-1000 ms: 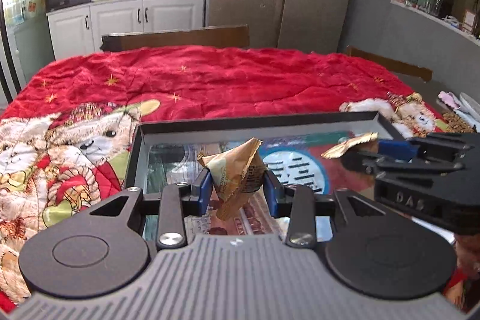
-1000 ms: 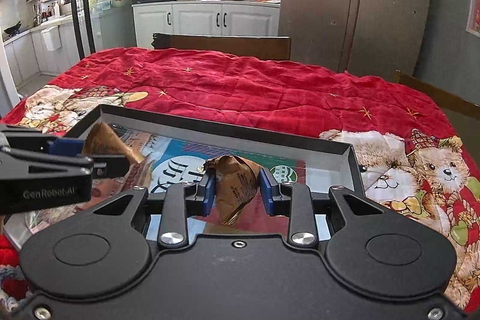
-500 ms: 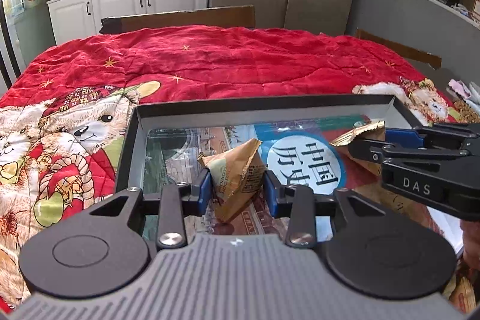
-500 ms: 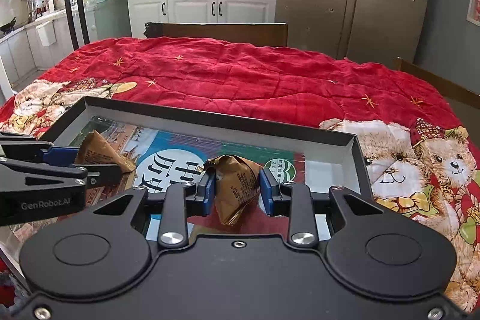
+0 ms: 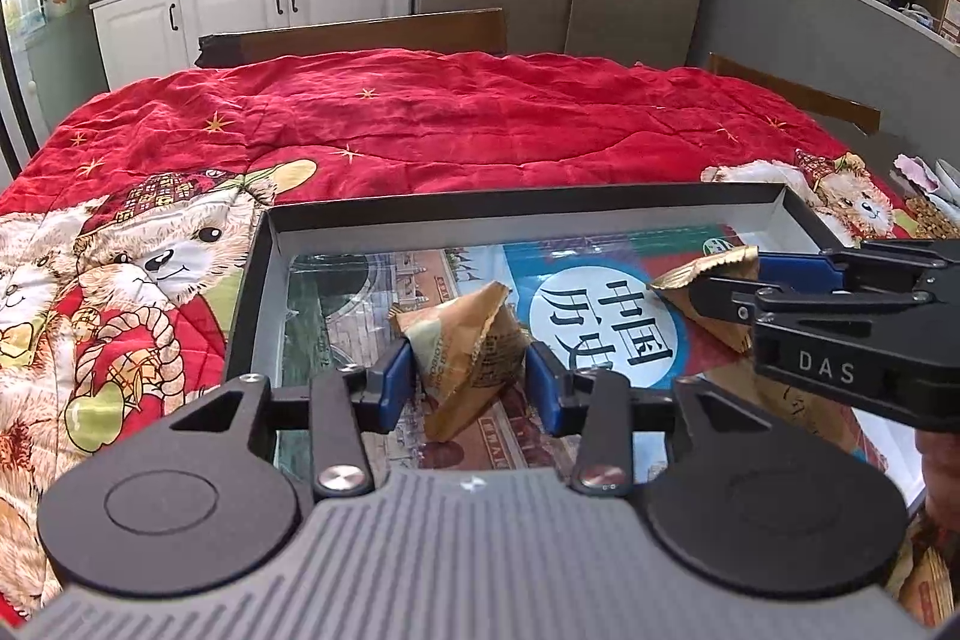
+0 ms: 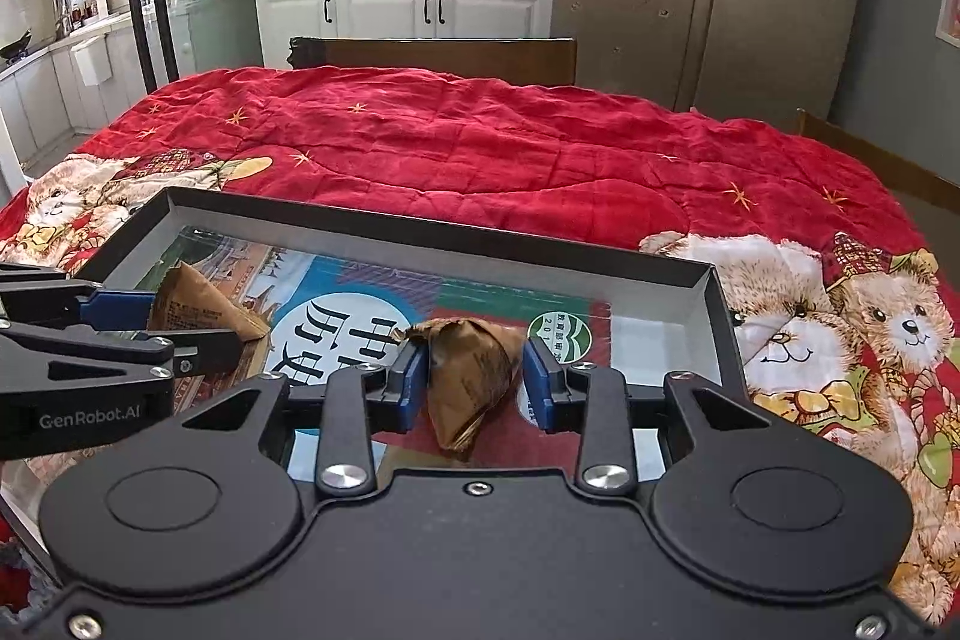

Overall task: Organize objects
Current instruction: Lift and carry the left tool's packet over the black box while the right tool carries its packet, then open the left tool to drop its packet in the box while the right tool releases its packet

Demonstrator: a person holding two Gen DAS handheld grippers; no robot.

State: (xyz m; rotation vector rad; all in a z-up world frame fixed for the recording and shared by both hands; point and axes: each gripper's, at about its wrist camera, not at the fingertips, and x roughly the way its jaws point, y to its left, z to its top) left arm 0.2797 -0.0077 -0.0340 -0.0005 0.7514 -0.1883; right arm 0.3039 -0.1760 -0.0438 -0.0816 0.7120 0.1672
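My left gripper [image 5: 469,379] is shut on a brown pyramid-shaped packet [image 5: 465,352], low over the left part of a shallow black box [image 5: 522,207] whose floor is a printed sheet. My right gripper [image 6: 474,381] is shut on a second brown pyramid packet [image 6: 471,370], low over the box's [image 6: 420,235] right part. Each gripper also shows in the other's view: the right one [image 5: 744,280] with its packet [image 5: 702,283], the left one [image 6: 180,322] with its packet [image 6: 198,307].
The box lies on a red quilt with teddy bears [image 5: 420,124] over a table. Wooden chair backs [image 6: 444,55] stand at the far edge. More brown packets [image 5: 924,568] lie at the lower right of the left wrist view. Kitchen cabinets [image 6: 396,7] stand behind.
Both grippers have moved down and forward over the box with their packets, closer to its printed floor. The grip on each packet is unchanged.
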